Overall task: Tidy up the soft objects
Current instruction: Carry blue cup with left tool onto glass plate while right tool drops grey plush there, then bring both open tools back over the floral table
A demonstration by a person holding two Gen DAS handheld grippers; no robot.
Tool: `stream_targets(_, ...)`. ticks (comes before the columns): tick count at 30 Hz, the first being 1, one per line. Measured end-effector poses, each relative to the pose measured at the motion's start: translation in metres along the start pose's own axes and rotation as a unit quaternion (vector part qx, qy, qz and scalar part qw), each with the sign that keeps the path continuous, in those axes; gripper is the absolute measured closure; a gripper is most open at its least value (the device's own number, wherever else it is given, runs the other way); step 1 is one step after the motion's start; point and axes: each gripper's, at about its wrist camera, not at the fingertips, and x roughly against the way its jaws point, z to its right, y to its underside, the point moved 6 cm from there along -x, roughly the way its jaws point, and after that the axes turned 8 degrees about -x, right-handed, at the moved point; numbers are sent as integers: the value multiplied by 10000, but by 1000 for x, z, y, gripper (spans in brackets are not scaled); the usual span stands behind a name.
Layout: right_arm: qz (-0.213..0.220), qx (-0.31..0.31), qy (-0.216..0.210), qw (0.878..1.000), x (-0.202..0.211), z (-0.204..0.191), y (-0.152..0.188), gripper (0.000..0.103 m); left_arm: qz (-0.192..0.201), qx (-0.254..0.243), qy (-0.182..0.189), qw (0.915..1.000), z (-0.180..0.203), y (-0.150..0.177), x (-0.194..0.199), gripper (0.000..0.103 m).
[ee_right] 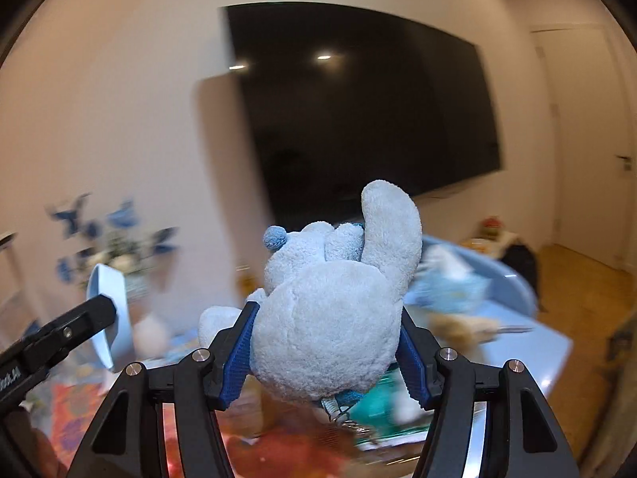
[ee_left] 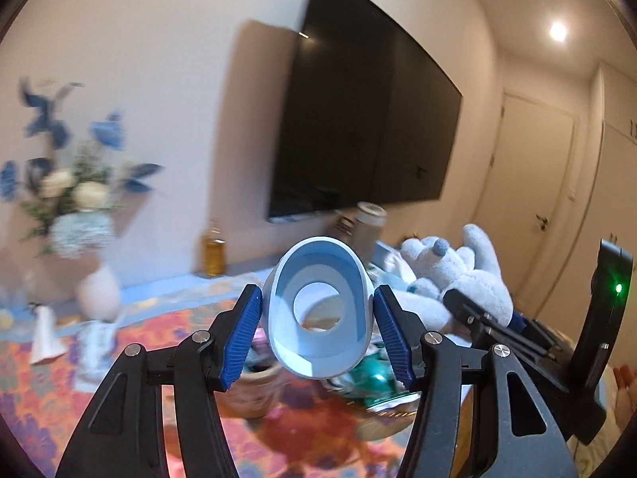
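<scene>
Pale blue cup (ee_left: 320, 310) between left claw (ee_left: 318, 336) pads, plush toy (ee_left: 458, 275) beyond.

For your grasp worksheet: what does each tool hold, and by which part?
Left tool: pale blue cup, gripped across its sides. Right tool: plush toy, gripped around its body.

This is a home, most likely a living room. A large dark television (ee_left: 370, 111) hangs on a plain cream wall (ee_left: 159, 59), and a recessed ceiling light (ee_left: 558, 32) glows above. Closed white interior doors (ee_left: 529, 183) with lever handles stand to the right, over a wooden floor (ee_right: 577, 286). A vase of blue and cream flowers (ee_left: 75, 199) and a bottle of amber liquid (ee_left: 215, 251) sit on the surface (ee_left: 159, 286), which carries a bright floral cloth (ee_left: 159, 330) and household clutter.
</scene>
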Motion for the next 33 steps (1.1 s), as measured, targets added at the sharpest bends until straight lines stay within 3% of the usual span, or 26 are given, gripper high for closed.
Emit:
stream_targets(4,-388,-540,315,9973,-36,53,-14,41,-324,-91,317,9989,33,4,-49,47)
stream_targets(8,-825,-955,372,9913,-75,82,-17,41,-724,-193,484,9960,52,21,-95,47)
stream_targets(14,-1412,-1269,412,9810,-116,102,-8,39,-1097,-353,516,9920,67,45,-133,45)
stream_targets(20,-1625,-1317,374,9772,-122,112,3,34,-1396,-509,545,9874,75,58,-154,32)
stream_targets(22,-1636,-1286,386,9773,-118,113,2,34,-1509,-554,511,9857,75,63,-154,25)
stream_targets(27,-1589,-1299,303,9782,-102,109,3,33,-1466,-597,433,9864,68,63,-134,23)
stream_targets(33,-1490,-1223,39,9812,-74,83,1,33,-1091,-530,155,9925,43,51,-77,20)
